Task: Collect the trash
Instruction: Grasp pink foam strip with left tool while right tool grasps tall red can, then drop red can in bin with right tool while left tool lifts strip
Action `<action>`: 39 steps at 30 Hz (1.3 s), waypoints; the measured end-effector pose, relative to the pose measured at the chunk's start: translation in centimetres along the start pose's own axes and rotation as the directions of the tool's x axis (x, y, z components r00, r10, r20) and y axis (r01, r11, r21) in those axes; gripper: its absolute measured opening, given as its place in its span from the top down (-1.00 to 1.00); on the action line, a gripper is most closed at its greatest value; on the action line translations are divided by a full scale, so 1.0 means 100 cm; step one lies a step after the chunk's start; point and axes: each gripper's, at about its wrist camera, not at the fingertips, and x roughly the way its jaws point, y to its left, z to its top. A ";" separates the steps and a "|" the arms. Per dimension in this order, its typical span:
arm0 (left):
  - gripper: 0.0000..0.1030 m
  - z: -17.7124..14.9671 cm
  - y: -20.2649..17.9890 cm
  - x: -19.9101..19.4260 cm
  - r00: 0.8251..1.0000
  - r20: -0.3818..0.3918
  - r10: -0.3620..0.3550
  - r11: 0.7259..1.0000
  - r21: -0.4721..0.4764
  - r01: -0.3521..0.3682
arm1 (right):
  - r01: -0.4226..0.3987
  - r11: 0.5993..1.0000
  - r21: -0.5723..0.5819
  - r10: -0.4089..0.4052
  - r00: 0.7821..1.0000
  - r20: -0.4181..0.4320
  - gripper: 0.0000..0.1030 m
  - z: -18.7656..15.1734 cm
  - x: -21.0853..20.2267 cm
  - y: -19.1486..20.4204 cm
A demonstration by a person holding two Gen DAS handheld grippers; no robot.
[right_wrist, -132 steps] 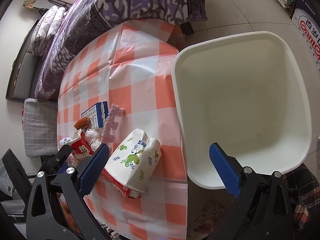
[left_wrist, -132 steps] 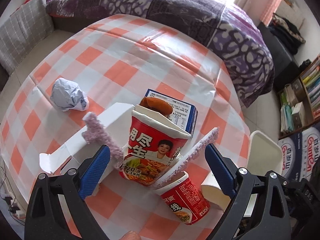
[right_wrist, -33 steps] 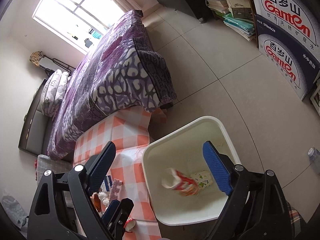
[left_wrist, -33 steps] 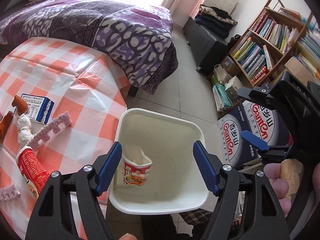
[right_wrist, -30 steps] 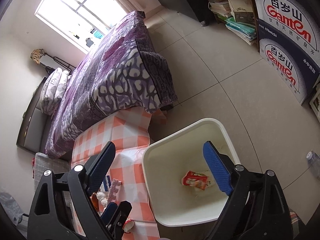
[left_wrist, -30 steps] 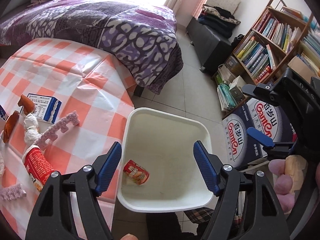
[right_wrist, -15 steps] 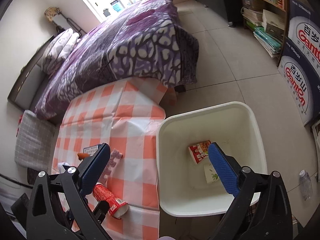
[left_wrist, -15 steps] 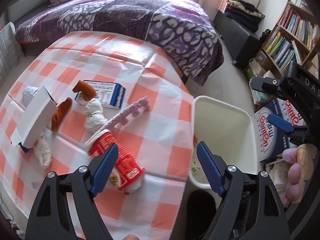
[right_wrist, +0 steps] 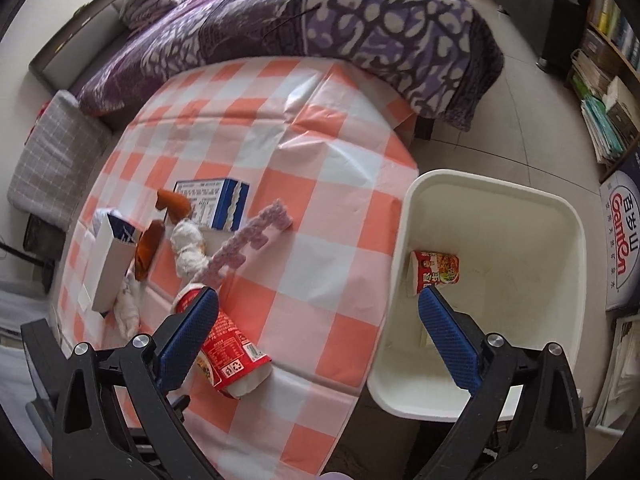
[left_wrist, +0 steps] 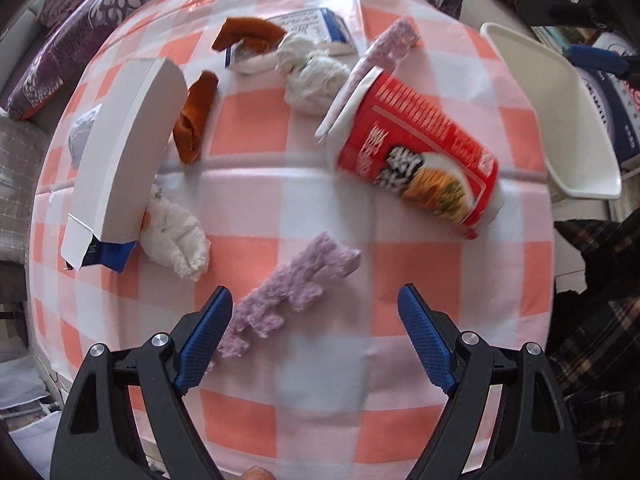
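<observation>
My left gripper [left_wrist: 314, 336] is open and empty, low over the checked table [left_wrist: 420, 276], with a lilac foam strip [left_wrist: 292, 292] just ahead of its left finger. A red noodle cup [left_wrist: 416, 160] lies on its side beyond; it also shows in the right wrist view [right_wrist: 228, 348]. White tissue wads [left_wrist: 176, 236], orange peels [left_wrist: 196, 120] and a white carton [left_wrist: 124, 160] lie to the left. My right gripper [right_wrist: 316, 344] is open and empty above the table edge. The white bin [right_wrist: 560, 216] holds a red cup [right_wrist: 436, 272].
A blue-white box [right_wrist: 216, 204] and a second lilac strip [right_wrist: 248, 244] lie mid-table. A purple bed [right_wrist: 320, 20] stands behind, with a grey cushion [right_wrist: 48, 160] at left. Bookshelves [right_wrist: 608, 92] and a printed carton [right_wrist: 624, 236] stand at right of the bin.
The left gripper has swung from over the bin back to the table and dropped low over the lilac strip. The right gripper has moved lower, nearer the table edge.
</observation>
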 end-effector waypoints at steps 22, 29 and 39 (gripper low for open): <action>0.45 -0.051 0.071 -0.031 0.986 0.164 -0.034 0.987 -0.151 0.059 | -0.061 0.953 -0.296 -0.016 0.969 -0.248 -0.74 -0.033 0.081 0.098; 0.44 -0.054 0.098 -0.084 0.936 0.344 -0.071 0.942 -0.286 0.176 | -0.079 0.939 -0.334 -0.001 0.973 -0.232 0.00 -0.038 0.078 0.120; 0.44 -0.039 0.106 -0.109 0.888 0.459 0.035 0.838 -0.497 0.224 | -0.187 0.942 -0.279 0.196 0.981 0.004 0.01 -0.024 0.012 0.136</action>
